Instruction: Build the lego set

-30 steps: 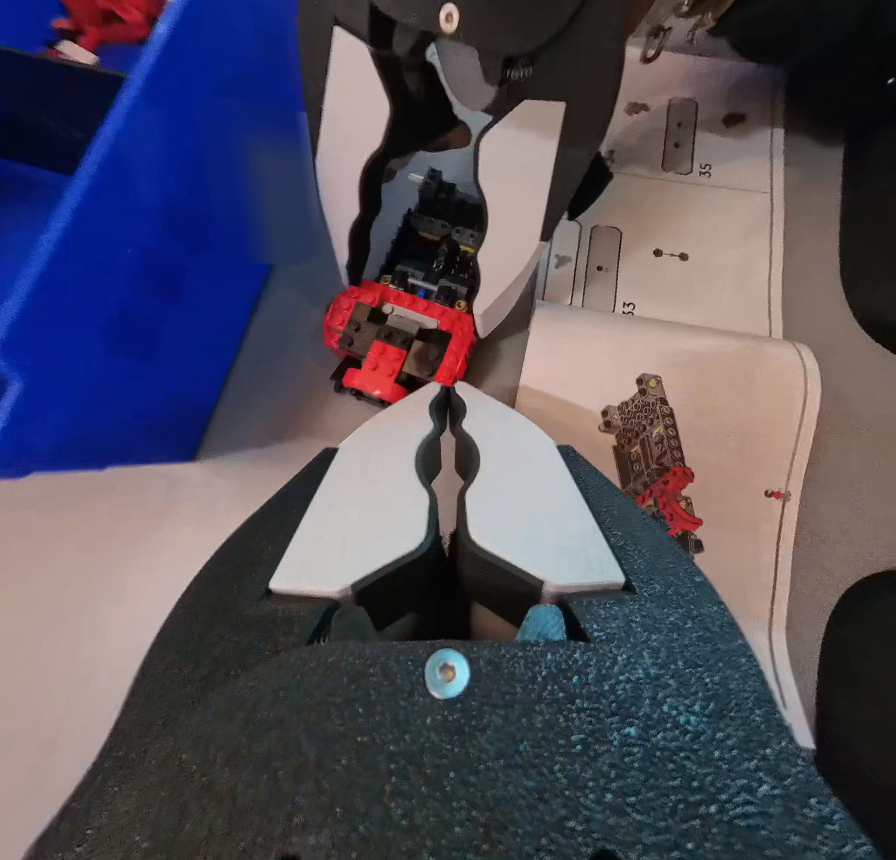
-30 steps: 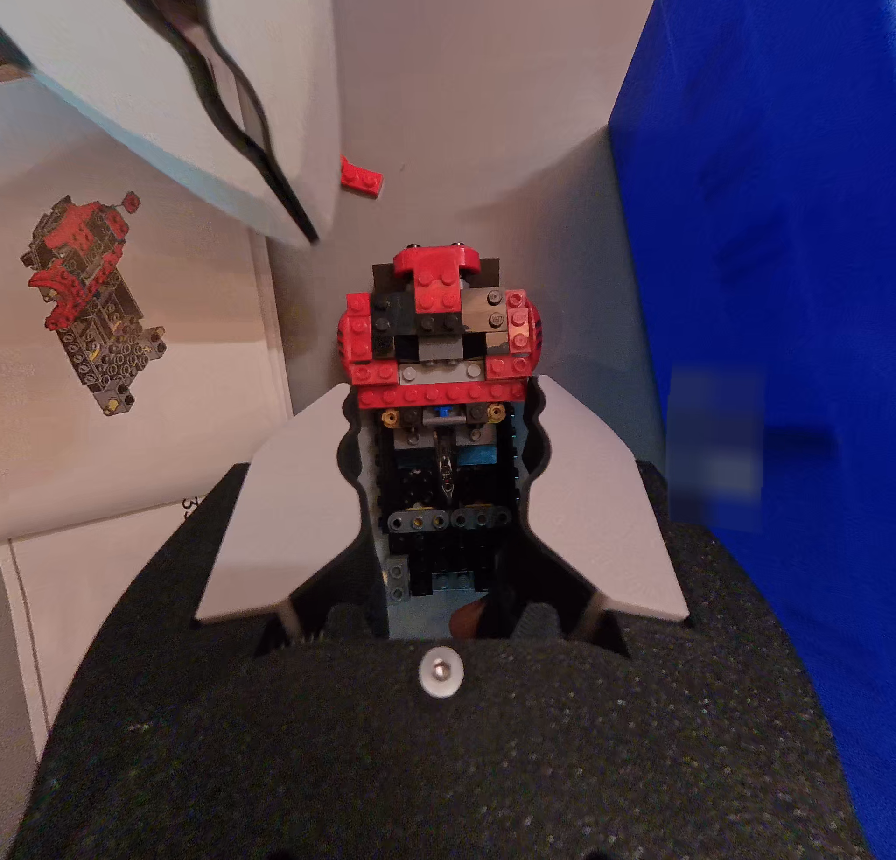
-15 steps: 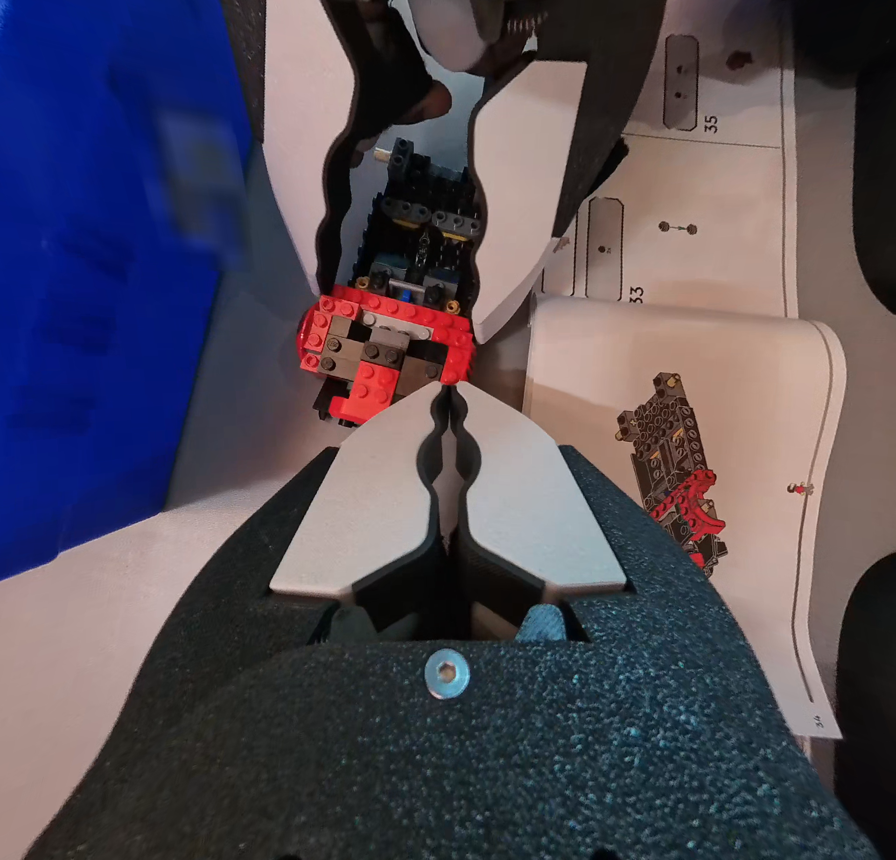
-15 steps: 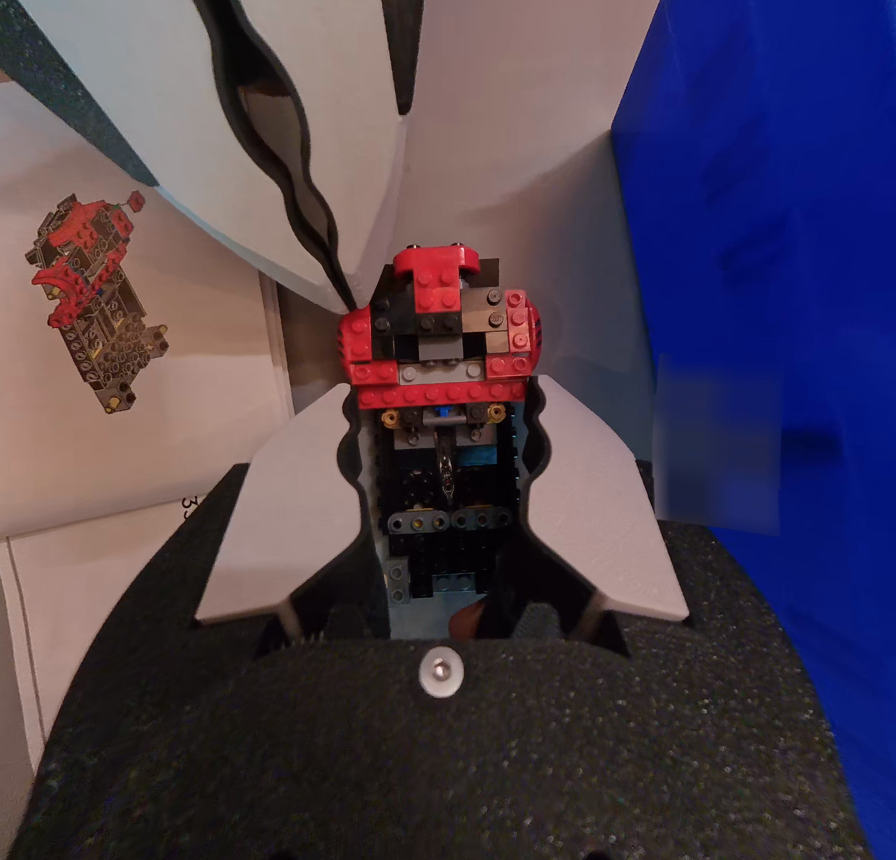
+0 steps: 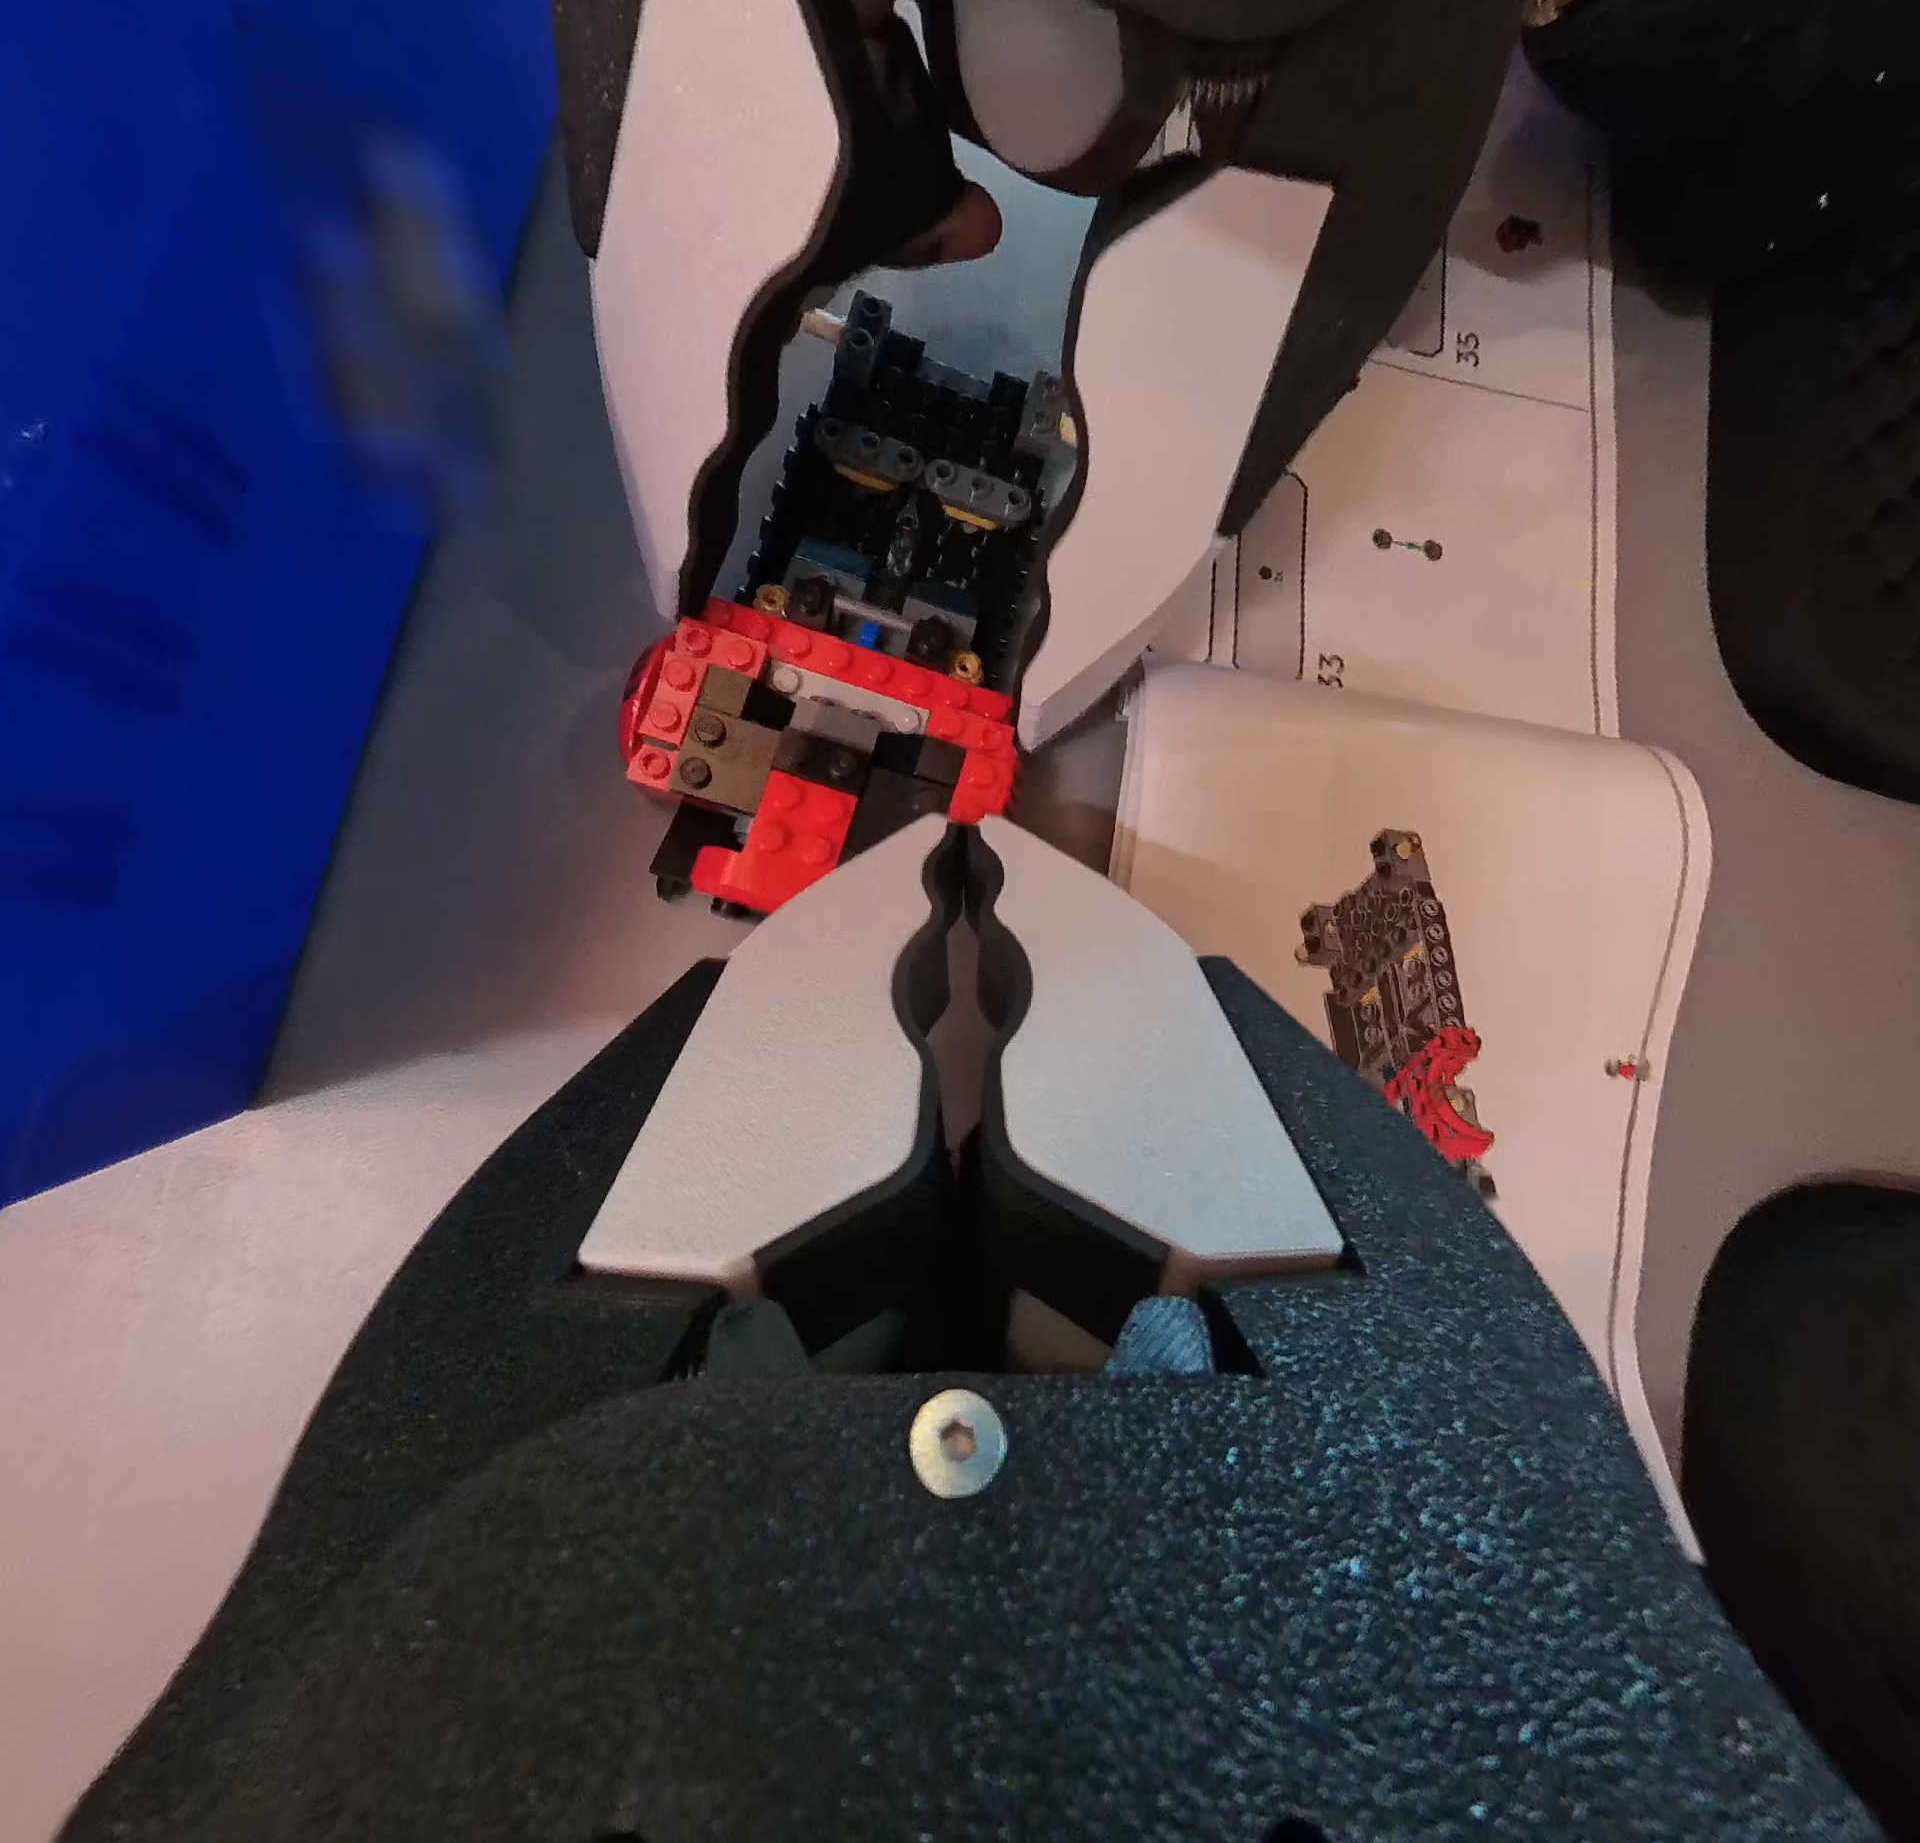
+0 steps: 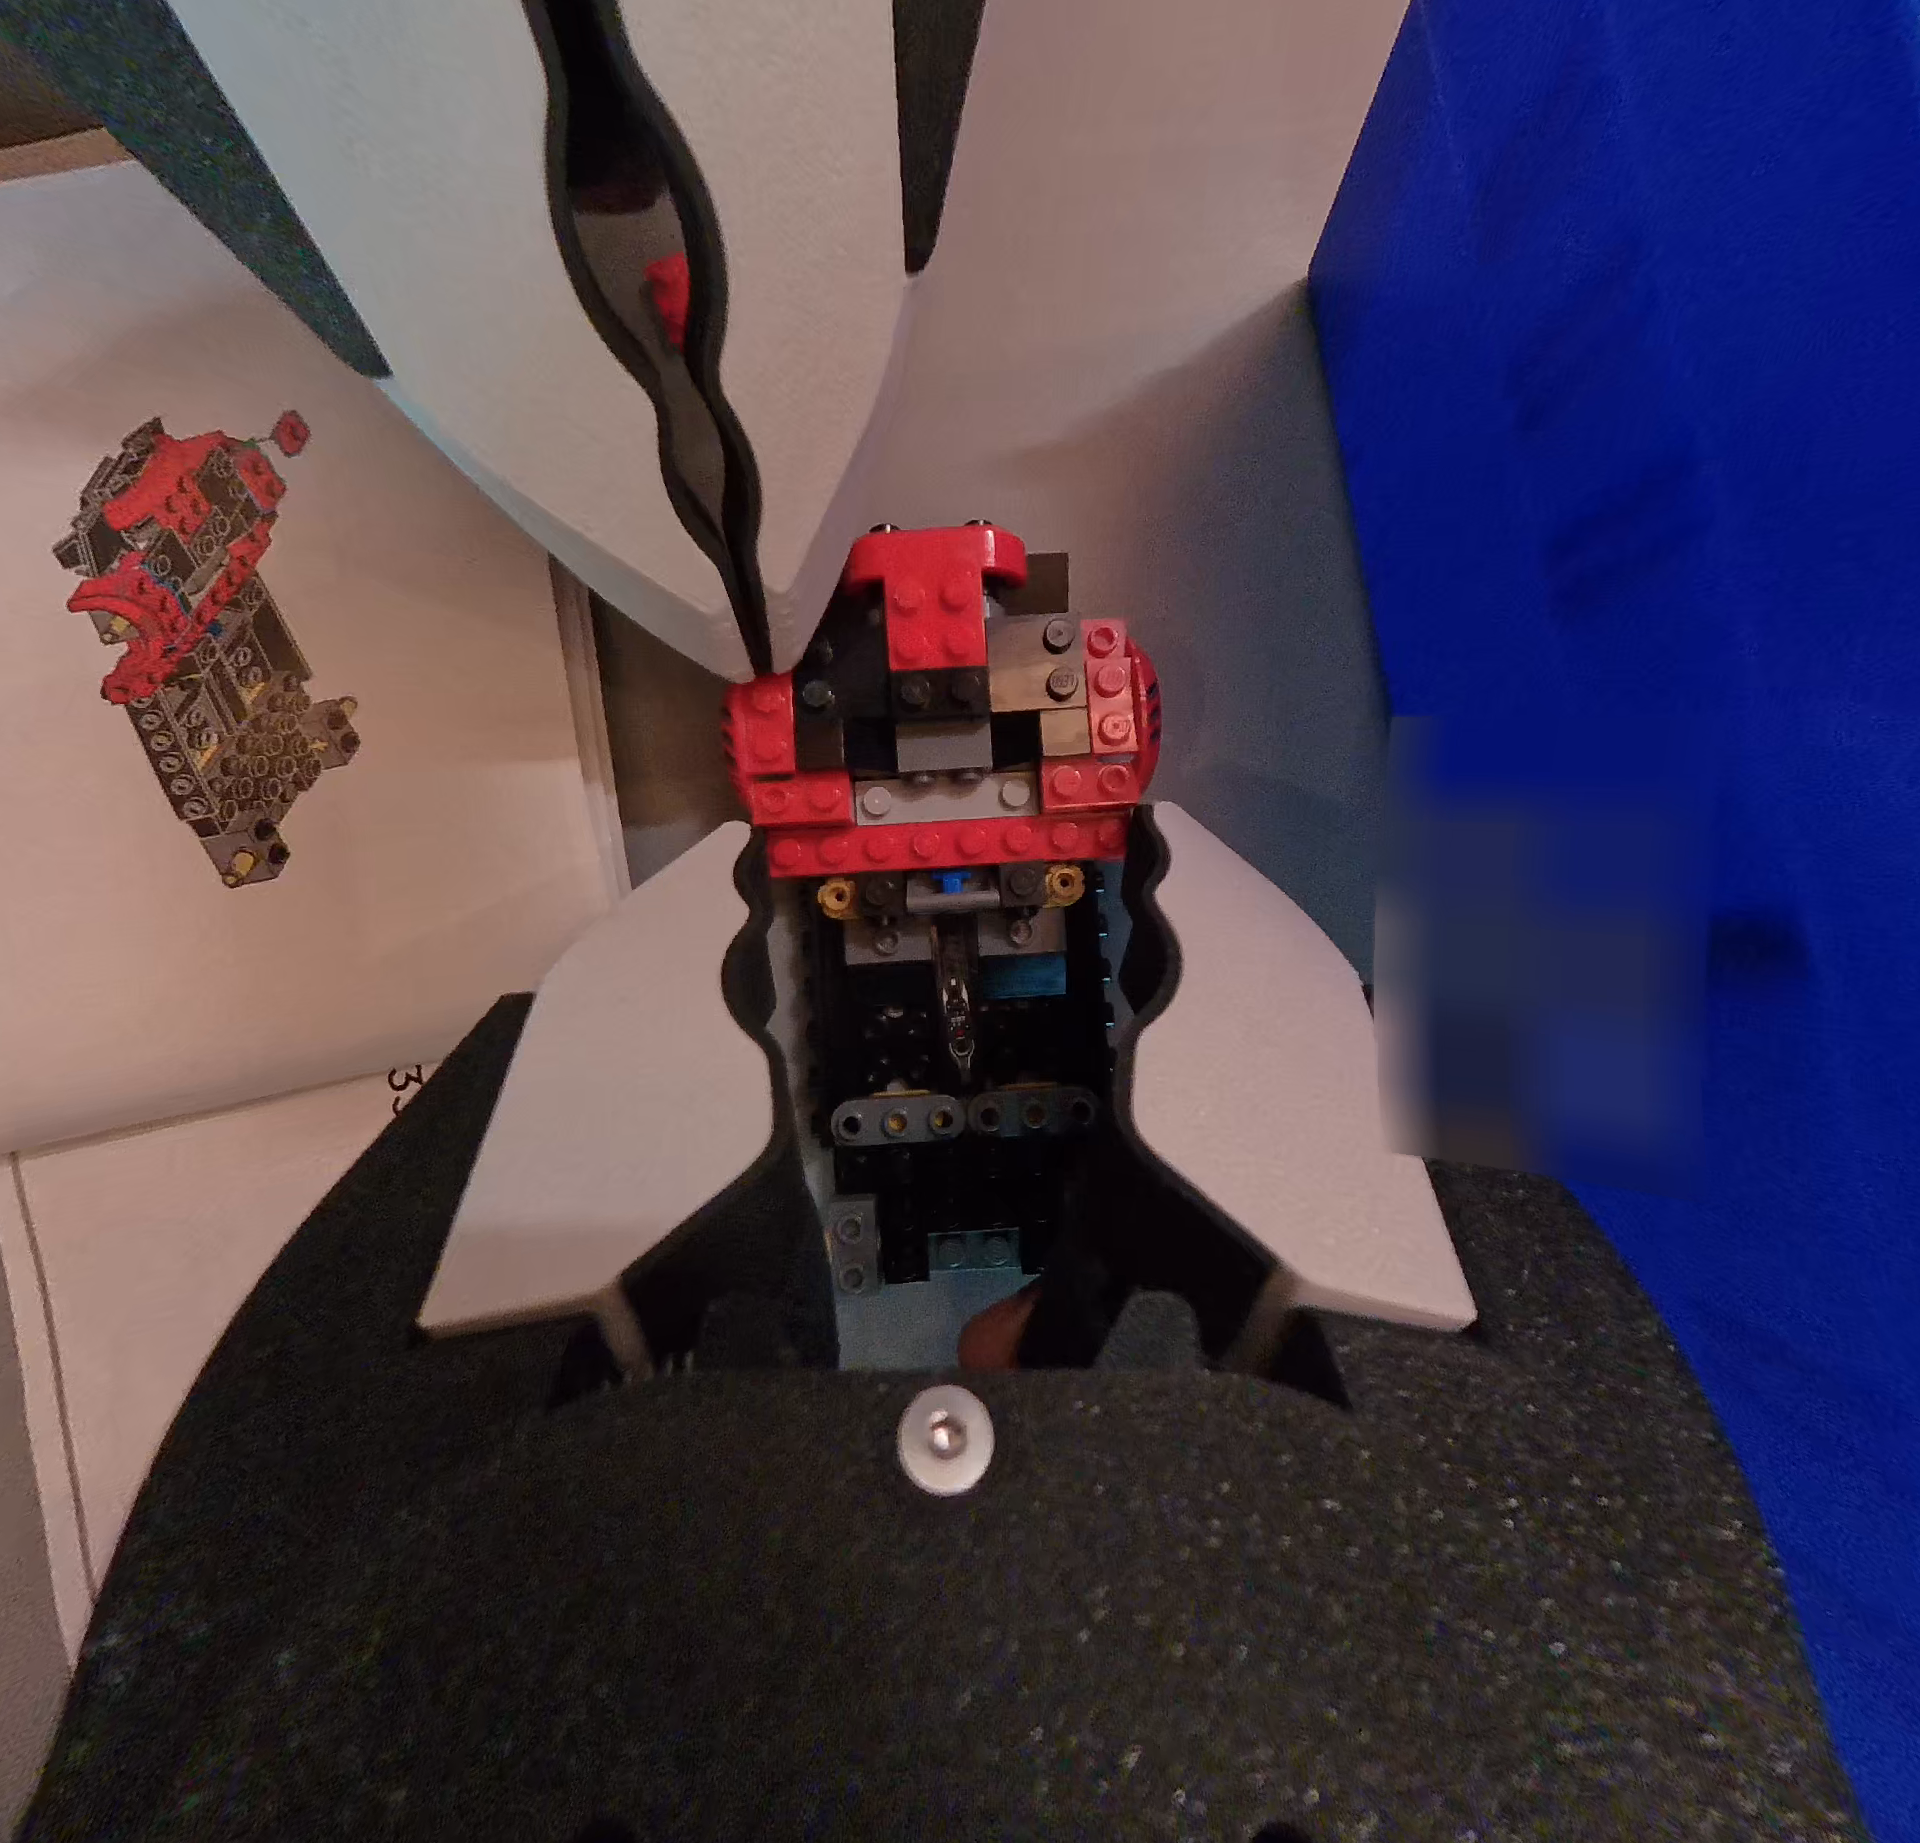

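Note:
The lego model [image 6: 940,754], a black chassis with a red and black front end, is held lengthwise between the fingers of my right gripper [image 6: 948,819], which is shut on it. It also shows in the left wrist view [image 5: 831,744], held by the right gripper [image 5: 854,676] coming from the far side. My left gripper [image 5: 961,837] is shut, with its tips against the top of the model's red front end near one corner. In the right wrist view, the left gripper [image 6: 764,661] comes down from the upper left onto that corner.
A blue bin [image 5: 208,443] stands close beside the model, on the right in the right wrist view [image 6: 1662,443]. The open instruction booklet [image 5: 1455,858] lies on the other side [image 6: 260,910]. A small red piece [image 6: 670,297] shows through the gap between the left fingers. Tip to tip, the grippers are about 4 centimeters apart.
My left gripper has moved in toward the model and its shut tips now touch the red front end. The right gripper keeps its hold on the model.

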A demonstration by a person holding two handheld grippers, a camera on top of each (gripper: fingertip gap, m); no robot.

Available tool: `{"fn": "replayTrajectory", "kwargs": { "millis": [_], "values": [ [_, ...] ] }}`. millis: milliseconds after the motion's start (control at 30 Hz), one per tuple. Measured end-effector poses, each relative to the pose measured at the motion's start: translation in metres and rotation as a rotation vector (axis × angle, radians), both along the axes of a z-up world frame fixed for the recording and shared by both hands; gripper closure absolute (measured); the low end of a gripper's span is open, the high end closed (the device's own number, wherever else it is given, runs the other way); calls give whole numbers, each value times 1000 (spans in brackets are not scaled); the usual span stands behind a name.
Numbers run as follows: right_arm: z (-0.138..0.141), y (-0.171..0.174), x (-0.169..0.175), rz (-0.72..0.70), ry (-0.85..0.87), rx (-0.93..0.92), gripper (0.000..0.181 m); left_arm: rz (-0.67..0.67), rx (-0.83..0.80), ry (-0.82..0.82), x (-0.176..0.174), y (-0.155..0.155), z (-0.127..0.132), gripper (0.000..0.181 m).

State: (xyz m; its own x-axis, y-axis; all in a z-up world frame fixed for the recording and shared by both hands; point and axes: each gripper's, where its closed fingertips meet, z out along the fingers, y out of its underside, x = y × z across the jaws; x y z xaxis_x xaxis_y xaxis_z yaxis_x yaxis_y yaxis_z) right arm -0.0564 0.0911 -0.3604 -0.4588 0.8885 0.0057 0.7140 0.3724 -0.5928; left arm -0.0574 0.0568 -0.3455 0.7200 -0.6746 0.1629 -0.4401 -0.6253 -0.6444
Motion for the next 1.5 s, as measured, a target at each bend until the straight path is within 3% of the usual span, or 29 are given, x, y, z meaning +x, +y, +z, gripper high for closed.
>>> {"fn": "replayTrajectory", "kwargs": {
  "millis": [167, 333, 500, 733, 800, 900, 1000, 1133, 1267, 1500],
  "values": [
    [0, 0, 0, 4, 0, -5, 116, -50, 12, 57, 2, 0, 1, 181],
    [0, 0, 0, 4, 8, -11, 116, -12, 189, -14, -3, 11, 64, 181],
    [0, -1, 0, 22, 15, -10, 116, 83, 269, 43, -30, -3, 77, 181],
    [10, -1, 1, 30, 45, -47, 108, 184, 446, 16, -20, -34, 109, 181],
    [18, 2, 2, 30, 61, -39, 115, 200, 449, 12, -19, -48, 114, 181],
    [30, 3, 2, 33, 98, -9, 153, 263, 418, 42, -25, -70, 106, 181],
    [41, -9, 2, 98, 119, 10, 175, 384, 351, 93, -38, -92, 81, 173],
    [45, -46, -5, 255, 42, 2, 173, 505, 273, 23, -32, -111, 46, 167],
    [28, -69, -26, 395, -46, 114, 171, 585, 245, -33, -31, -112, 21, 162],
    [6, -80, -56, 541, -141, 229, 169, 572, 266, -114, -27, -113, 19, 162]
  ]
}}
